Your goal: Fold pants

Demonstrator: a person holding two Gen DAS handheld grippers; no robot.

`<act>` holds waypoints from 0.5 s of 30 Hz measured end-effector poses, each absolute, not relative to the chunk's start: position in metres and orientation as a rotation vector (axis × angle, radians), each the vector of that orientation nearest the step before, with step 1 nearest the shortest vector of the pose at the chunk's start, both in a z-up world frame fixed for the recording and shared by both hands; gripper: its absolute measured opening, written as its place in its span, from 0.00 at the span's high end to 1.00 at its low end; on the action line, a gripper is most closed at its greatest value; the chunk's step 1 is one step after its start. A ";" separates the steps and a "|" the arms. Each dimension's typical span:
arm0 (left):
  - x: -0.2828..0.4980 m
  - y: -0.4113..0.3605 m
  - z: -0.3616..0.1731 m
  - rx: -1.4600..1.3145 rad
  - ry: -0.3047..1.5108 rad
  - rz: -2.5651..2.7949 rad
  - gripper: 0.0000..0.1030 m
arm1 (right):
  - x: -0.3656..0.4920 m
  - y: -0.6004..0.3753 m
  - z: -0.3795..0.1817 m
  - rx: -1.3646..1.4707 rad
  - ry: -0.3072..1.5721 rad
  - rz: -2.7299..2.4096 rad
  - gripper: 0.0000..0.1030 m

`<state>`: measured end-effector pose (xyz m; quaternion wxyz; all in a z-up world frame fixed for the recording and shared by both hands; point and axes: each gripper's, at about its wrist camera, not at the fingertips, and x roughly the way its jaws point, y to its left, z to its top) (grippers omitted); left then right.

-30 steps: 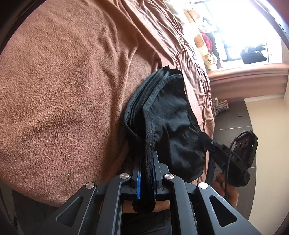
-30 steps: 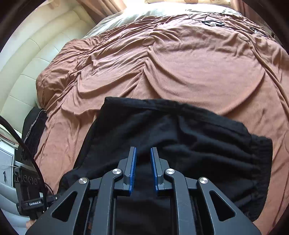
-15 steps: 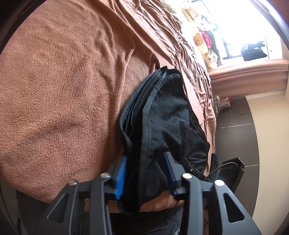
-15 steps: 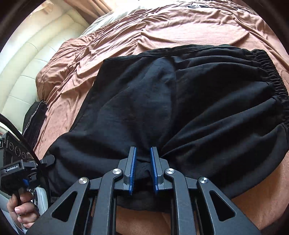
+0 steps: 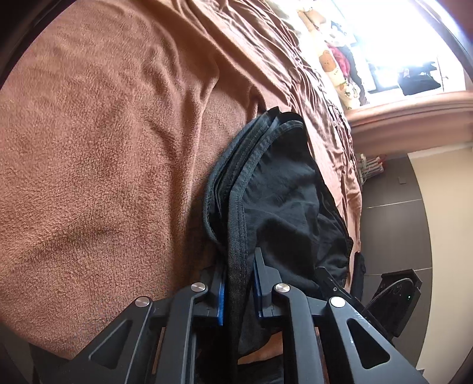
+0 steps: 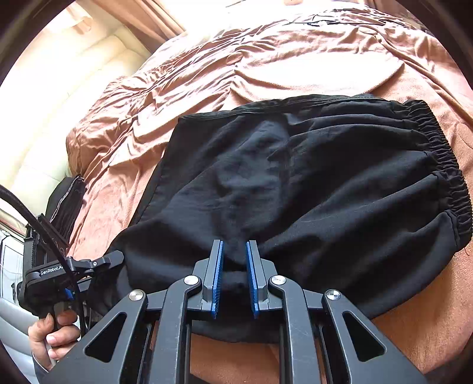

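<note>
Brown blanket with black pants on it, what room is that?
Most likely a bedroom. The black pants lie on a wide bed under a rumpled brown blanket, with a cream padded headboard at one end and curtains by a bright window.

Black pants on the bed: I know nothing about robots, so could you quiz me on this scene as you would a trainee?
1. True or false: the black pants lie on a white tablecloth.
2. What sits between the pads of the right hand-held gripper? A) a pinch of the pants' fabric B) a pillow C) nothing
3. Fill in: in the right wrist view, the pants' elastic waistband is at the ___ edge of the garment.

Key
1. False: they lie on a brown bedspread.
2. A
3. right
</note>
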<state>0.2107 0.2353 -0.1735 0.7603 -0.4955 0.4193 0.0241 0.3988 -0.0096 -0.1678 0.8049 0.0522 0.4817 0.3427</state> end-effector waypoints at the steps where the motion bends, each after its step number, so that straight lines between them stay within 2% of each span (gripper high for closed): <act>1: 0.212 0.233 -0.168 -1.069 0.904 0.043 0.88 | 0.398 -0.010 -0.170 0.117 1.038 0.734 0.88; 15: 0.261 0.184 -0.069 -0.889 0.813 -0.117 0.90 | 0.395 -0.038 -0.177 0.200 1.096 0.802 0.88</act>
